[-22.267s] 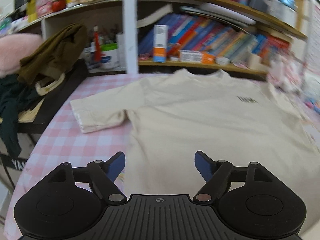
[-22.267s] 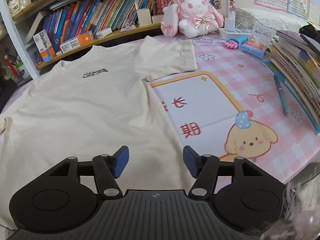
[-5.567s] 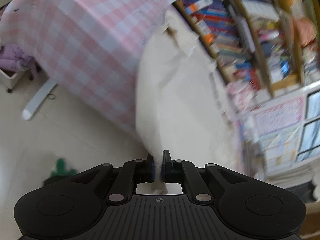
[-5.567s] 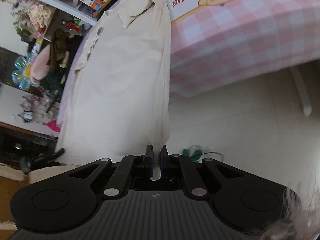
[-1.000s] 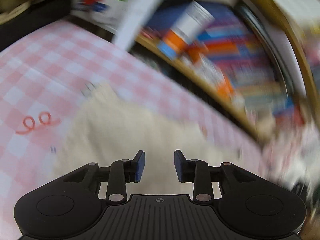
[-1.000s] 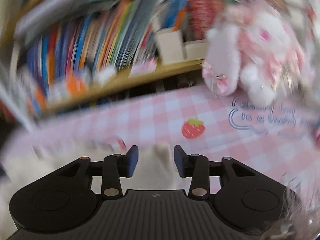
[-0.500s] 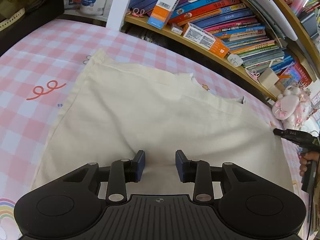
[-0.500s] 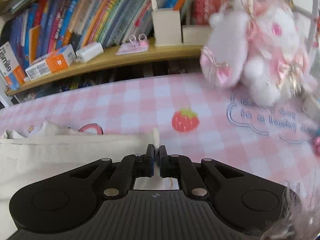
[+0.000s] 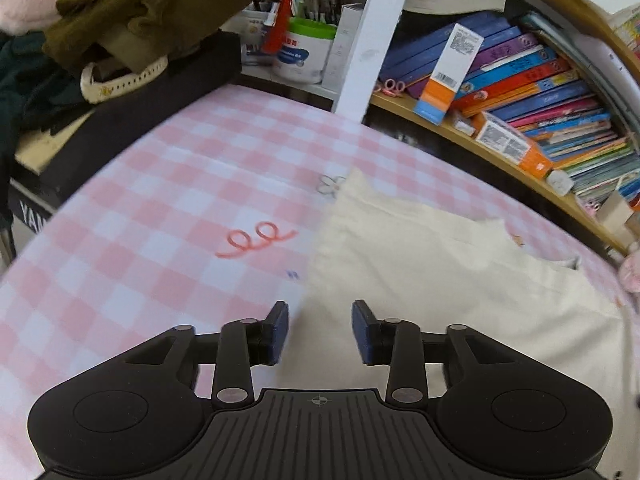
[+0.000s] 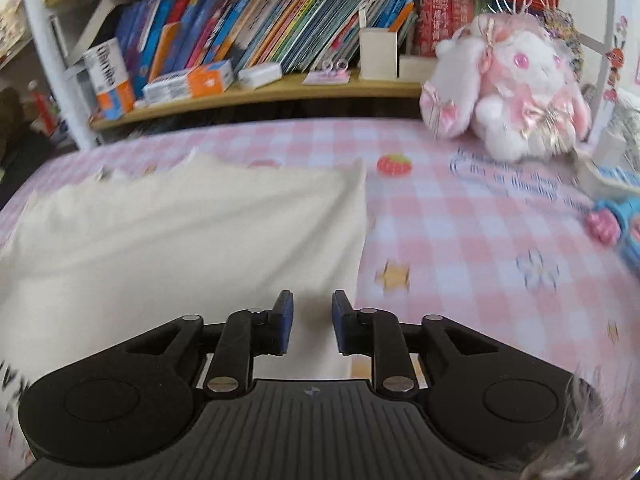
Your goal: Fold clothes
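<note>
Both views are bright and evenly lit, with soft indoor light and no harsh glare. Fisheye distortion bends the bookshelf (image 9: pixel 500 148) and the bench (image 9: pixel 160 208) into curves toward the edges, and the corners fall dark. Motion blur smears the pink checks, the cream cloth (image 10: pixel 180 232) and the plush rabbit (image 10: pixel 516 92). The black gripper bodies stay sharp. A faint shadow lies on the cloth between the right fingers (image 10: pixel 285 322).
</note>
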The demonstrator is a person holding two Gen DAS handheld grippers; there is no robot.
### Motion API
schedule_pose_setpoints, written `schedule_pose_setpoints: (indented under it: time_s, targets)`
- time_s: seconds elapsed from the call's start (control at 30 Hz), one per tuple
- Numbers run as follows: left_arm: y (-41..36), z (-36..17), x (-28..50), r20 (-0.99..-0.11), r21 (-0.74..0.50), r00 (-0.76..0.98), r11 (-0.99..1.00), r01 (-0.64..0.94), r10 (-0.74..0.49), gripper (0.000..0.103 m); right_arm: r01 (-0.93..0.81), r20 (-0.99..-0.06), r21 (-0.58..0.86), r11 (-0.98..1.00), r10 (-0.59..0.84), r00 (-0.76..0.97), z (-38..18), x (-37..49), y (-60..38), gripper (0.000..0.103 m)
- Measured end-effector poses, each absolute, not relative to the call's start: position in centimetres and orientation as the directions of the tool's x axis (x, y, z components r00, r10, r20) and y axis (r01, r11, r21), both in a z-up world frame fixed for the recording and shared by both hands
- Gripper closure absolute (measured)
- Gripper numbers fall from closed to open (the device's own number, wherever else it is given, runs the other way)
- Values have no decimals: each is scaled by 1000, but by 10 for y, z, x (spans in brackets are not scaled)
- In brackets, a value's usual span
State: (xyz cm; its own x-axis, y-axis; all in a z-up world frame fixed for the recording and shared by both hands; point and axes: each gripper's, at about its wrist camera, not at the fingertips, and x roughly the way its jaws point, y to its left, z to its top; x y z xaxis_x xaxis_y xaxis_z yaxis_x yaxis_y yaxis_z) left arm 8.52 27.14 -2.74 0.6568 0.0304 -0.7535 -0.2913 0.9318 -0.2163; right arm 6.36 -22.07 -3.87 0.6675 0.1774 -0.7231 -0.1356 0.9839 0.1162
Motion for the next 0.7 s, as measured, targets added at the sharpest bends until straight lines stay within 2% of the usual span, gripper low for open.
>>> schedule_pose_setpoints:
  time_s: [0.03, 0.23, 0.33, 0.37, 0.47, 0.53, 0.57, 0.63, 0.7]
  targets:
    - [274, -29, 91, -756, -205, 654, 935, -289, 36, 59, -132, -731, 115, 985, 174, 660, -40, 56, -218, 78]
    - [279, -43, 115, -766, -195, 642, 952, -234, 0, 58, -103, -773, 91, 991, 135, 619, -51, 28, -209, 77]
    - [273, -44, 119, -765, -196, 644, 960, -199, -23, 66, -93, -775, 70, 993, 113, 622, -53, 23, -209, 77]
    - [271, -45, 120, -765, -203, 643, 963, -179, -42, 77, -83, -776, 73, 994, 109, 621, -53, 22, -209, 77]
    - [263, -44, 121, -769, -205, 634, 972, -118, -85, 94, -50, -777, 84, 995, 97, 622, -54, 22, -211, 77]
    - [267, -40, 119, -752, -220, 655, 966, -136, -79, 96, -41, -777, 78, 996, 86, 624, -54, 22, -210, 76]
    - [267, -34, 116, -733, -218, 677, 965, -144, -65, 100, -39, -778, 71, 997, 80, 624, -54, 22, -208, 76]
    - [259, -20, 113, -685, -158, 728, 980, -119, -22, 101, -37, -780, 61, 997, 71, 622, -53, 23, -206, 76]
    - [260, -22, 119, -682, -137, 731, 984, -113, -11, 100, -32, -782, 55, 998, 63, 621, -54, 23, -204, 75]
